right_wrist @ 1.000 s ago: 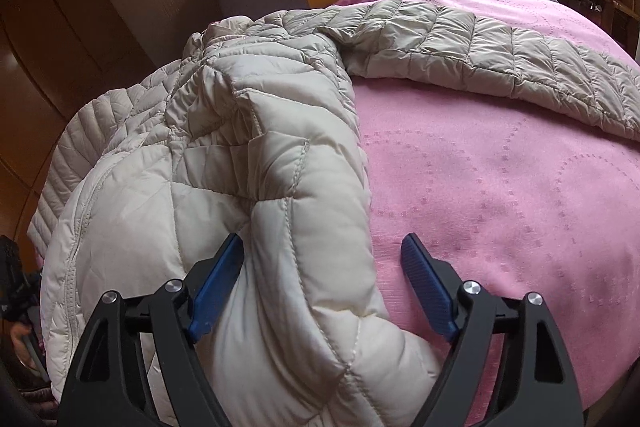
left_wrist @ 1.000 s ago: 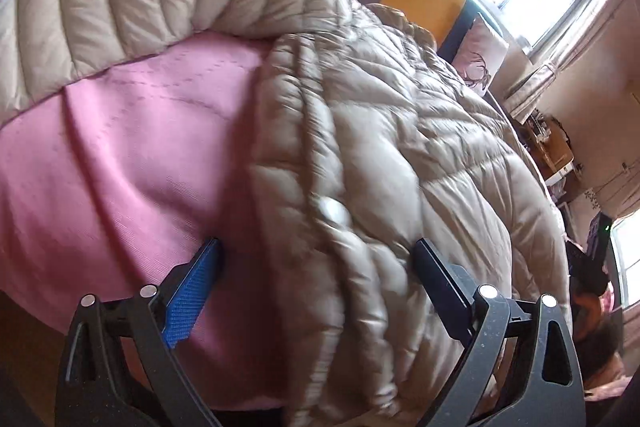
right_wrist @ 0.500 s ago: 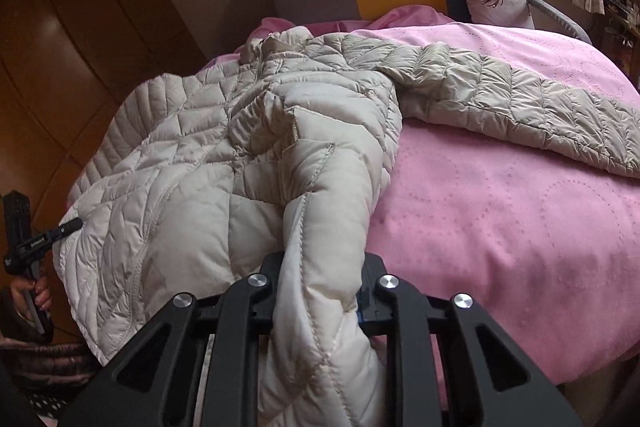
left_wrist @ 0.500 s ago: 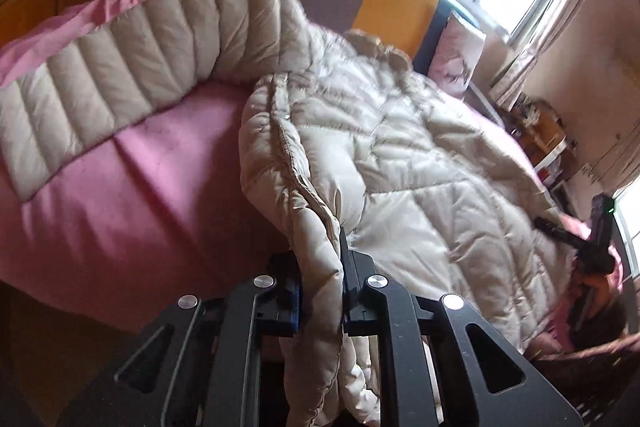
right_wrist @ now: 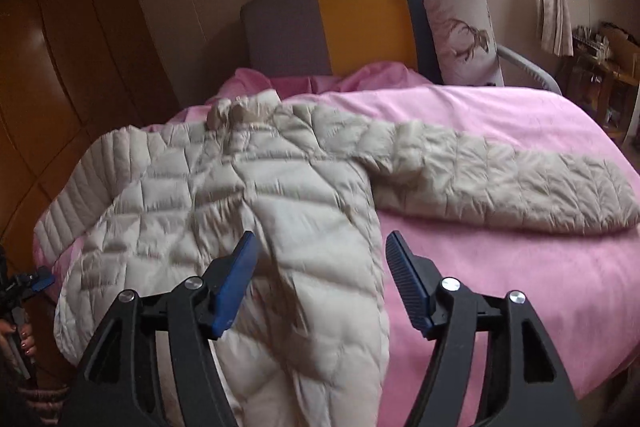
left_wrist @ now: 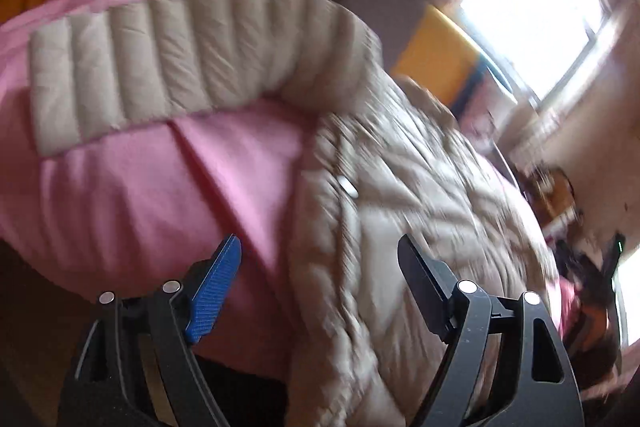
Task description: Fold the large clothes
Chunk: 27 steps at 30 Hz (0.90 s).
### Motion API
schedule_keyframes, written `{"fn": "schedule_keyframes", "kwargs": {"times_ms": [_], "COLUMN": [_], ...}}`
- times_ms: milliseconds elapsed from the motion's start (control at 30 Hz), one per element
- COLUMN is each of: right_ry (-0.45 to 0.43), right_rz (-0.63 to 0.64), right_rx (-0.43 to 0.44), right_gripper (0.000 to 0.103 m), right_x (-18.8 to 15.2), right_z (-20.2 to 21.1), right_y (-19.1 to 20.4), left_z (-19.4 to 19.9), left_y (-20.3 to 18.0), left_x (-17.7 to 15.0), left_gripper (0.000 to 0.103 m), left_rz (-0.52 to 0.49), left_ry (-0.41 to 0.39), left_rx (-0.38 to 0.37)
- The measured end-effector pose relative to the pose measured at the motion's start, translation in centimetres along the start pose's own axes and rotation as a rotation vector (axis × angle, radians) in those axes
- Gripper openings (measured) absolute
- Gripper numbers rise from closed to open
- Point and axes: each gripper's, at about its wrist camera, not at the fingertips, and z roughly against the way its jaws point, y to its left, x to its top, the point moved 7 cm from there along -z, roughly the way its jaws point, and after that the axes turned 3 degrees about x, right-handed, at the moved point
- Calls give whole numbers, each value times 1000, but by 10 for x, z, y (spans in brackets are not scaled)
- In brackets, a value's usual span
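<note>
Quilted beige down jacket (right_wrist: 248, 199) lies spread on the pink bed (right_wrist: 500, 279), one sleeve reaching toward three o'clock. Left gripper (left_wrist: 320, 263) and right gripper (right_wrist: 320, 251) are both opening, fingers apart, jacket's hem between them, ungripped.

Jacket (right_wrist: 304, 195): quilted cloth, puffy, slight sheen. Bed (right_wrist: 500, 279) cover: pink cloth, matt, smooth. Wardrobe (right_wrist: 60, 75): glossy wood. Right gripper (right_wrist: 320, 263) pads: blue ribbed plastic.

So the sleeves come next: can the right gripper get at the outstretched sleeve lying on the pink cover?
Probably yes: the sleeve lies uncovered, nothing between it and the right gripper, whose jaws are opening.
</note>
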Motion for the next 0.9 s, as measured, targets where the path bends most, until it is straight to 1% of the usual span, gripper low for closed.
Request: {"fn": "schedule_keyframes", "kwargs": {"times_ms": [67,133,167,233,267,300,333,367,400,500,567,600,633,667,700,733,767,800,833,867,900], "right_ry": [-6,15,31,70,94,120,145,171,182,172,167,166,165,164,163,162,161,160,159,160,160], "right_rz": [37,83,111,153,157,151,137,123,113,97,95,91,89,88,89,90,92,93,93,93,93], "right_rx": [7,1,-15,-58,-74,-82,-87,-90,-86,-72,-63,-57,-55,-54,-54,-56,-58,-58,-59,-58,-58], "right_gripper": [69,68,68,68,68,68,70,71,73,75,76,77,77,77,77,77,77,77,77,77,77], "right_x": [16,23,26,23,18,11,3,-5,-10,-12,-13,-13,-13,-13,-13,-12,-12,-12,-12,-13,-13], "right_z": [-29,-60,-78,-110,-123,-135,-145,-155,-159,-160,-160,-160,-159,-160,-159,-159,-159,-157,-157,-157,-157], "right_y": [15,31,38,42,40,37,32,28,23,19,20,19,19,18,18,20,21,21,21,21,21], "left_z": [-6,-16,-24,-33,-38,-48,-54,-59,-62,-71,-77,-80,-82,-85,-90,-93,-97,-99,-100,-98,-91], "left_y": [21,48,64,83,89,100,105,110,115,132,141,146,151,156,161,165,171,174,177,182,181], "left_x": [20,37,46,55,58,61,63,68,74,95,104,110,115,118,122,124,125,126,128,131,136], "left_gripper": [80,80,80,79,79,79,79,79,79,79,79,72,60,54,38,24,20,13,7,7,6], "left_rz": [107,234,307,414,448,520,563,585,590,629,679,701,713,724,749,768,802,827,856,866,863], "left_ry": [-43,-72,-85,-91,-87,-74,-73,-77,-89,-108,-121,-136,-136,-133,-130,-126,-119,-119,-127,-135,-164], "left_rx": [37,82,100,105,99,109,102,101,124,175,182,188,211,228,230,221,206,189,159,140,125]}}
